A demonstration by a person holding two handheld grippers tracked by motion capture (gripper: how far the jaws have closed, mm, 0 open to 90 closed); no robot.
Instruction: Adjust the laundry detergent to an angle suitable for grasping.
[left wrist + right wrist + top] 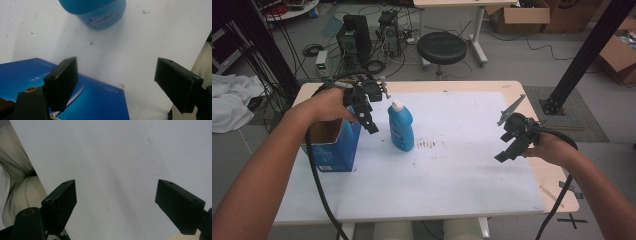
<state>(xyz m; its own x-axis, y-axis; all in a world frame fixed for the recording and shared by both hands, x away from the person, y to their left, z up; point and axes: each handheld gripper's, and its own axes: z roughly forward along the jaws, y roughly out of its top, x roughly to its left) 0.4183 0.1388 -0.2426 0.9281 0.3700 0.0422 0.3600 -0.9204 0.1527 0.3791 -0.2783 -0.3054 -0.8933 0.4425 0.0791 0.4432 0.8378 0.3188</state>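
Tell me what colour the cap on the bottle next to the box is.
White, on a blue bottle; the cap shows best in the high view.

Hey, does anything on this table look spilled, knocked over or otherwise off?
Nothing is knocked over: the blue bottle and open blue box stand upright. The only oddity is reddish-brown specks on the white mat beside the bottle.

The bottle (401,126) is bright blue with a white cap and a paler printed label. The open carton (333,145) is deep blue outside with small white lettering, brown cardboard inside. Both grippers (368,120) (512,145) are black. The table (452,165) has a white top speckled with reddish-brown marks and a pale wood edge.
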